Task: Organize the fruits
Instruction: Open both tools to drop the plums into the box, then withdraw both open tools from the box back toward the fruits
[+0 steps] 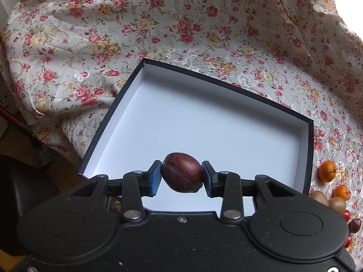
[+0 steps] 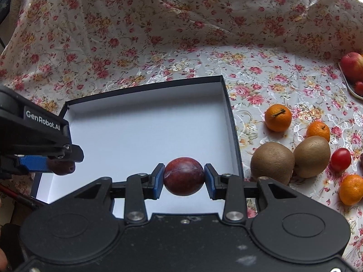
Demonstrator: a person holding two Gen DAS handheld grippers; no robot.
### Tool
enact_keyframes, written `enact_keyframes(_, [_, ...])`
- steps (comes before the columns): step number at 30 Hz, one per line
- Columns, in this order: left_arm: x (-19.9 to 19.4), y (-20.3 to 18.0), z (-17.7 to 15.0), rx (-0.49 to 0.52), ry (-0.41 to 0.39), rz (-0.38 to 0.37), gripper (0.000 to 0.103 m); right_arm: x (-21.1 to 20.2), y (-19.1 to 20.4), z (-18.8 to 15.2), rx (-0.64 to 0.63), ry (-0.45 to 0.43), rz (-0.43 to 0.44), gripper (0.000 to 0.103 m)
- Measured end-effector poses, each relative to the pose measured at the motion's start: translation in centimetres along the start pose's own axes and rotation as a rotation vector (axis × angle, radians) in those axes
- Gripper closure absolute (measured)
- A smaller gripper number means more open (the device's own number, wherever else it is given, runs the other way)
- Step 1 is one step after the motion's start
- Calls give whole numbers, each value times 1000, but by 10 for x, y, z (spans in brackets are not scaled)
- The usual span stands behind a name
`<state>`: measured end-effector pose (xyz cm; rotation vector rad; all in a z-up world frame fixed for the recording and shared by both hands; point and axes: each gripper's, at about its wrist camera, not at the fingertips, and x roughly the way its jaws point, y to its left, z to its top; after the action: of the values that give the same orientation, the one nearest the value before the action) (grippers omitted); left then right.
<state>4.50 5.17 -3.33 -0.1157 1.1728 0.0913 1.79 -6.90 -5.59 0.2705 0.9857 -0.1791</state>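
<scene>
The left hand-held gripper [image 1: 182, 176] is squeezing a dark red plum [image 1: 182, 172] between its two blue pads [image 1: 156, 179]. The plum hangs in the air over the near part of the box [image 1: 308, 156]. The box is open, black outside and white inside, and nothing lies in it. In the right view the same left hand-held gripper [image 2: 56, 165] pokes in from the left edge, over the near left corner of the box [image 2: 230, 122], with its plum [image 2: 60, 167] peeking out under the black finger.

The right hand-held gripper [image 2: 184, 178] is also closed tight on a plum, a round red one [image 2: 184, 176]. It hangs over the near edge of the box, close to the near right corner.

The box sits on a worktop covered with a flowery cloth [image 2: 140, 29]. The cloth rises up in folds at the far edge.

To the right of the box, more fruit lies on the cloth. Two brown kiwis [image 2: 273, 162] touch each other just beside the box. Behind them are two oranges [image 2: 278, 117], and a third orange sits nearer, by the right edge. A small red tomato [image 2: 340, 159] is just right of the kiwis. At the far right edge, a red apple [image 2: 352, 66] rests on a plate [image 2: 350, 88] that is mostly cut off.
</scene>
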Motion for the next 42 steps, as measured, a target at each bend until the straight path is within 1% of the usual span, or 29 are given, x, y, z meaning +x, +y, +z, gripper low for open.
enact_keyframes(3, [-1, 8, 1, -4, -9, 8, 57, 5, 5, 2, -5, 6, 7, 63])
enact_keyframes(6, [-3, 17, 1, -13, -28, 17, 57, 6, 5, 5, 29, 20, 26, 63])
enact_keyframes(9, [-3, 21, 1, -12, -28, 18, 55, 4, 5, 7, 53, -2, 31, 63])
enact_keyframes(14, [-3, 25, 1, -9, -27, -1, 53, 5, 11, 10, -12, -25, 1, 63])
enact_keyframes(16, [-5, 24, 1, 2, -40, 7, 53, 8, 14, 10, -37, -16, -15, 63])
enact_keyframes(21, [-7, 20, 1, 30, -59, 7, 53, 20, 21, 7, -105, 63, -53, 63])
enact_keyframes(25, [-8, 18, 1, 38, -59, 3, 53, 22, 22, 4, -102, 50, -83, 63])
enact_keyframes(32, [-10, 17, 1, 48, -76, 9, 52, 14, 18, 8, -83, 8, -54, 63])
enact_keyframes(35, [-11, 17, 0, 41, -84, 10, 46, 15, 15, 7, -53, 8, -32, 63])
enact_keyframes(37, [-12, 16, 0, 45, -95, 14, 46, 17, 14, 7, -31, 24, -2, 63])
enact_keyframes(39, [-13, 16, 0, 49, -100, 14, 46, 18, 12, 5, -8, 27, 45, 63])
enact_keyframes(41, [-12, 16, -1, 51, -99, 11, 46, 15, 8, 1, 11, -15, 102, 61])
enact_keyframes(42, [-12, 15, 0, 52, -98, 10, 46, 13, 6, -1, 26, -42, 129, 59])
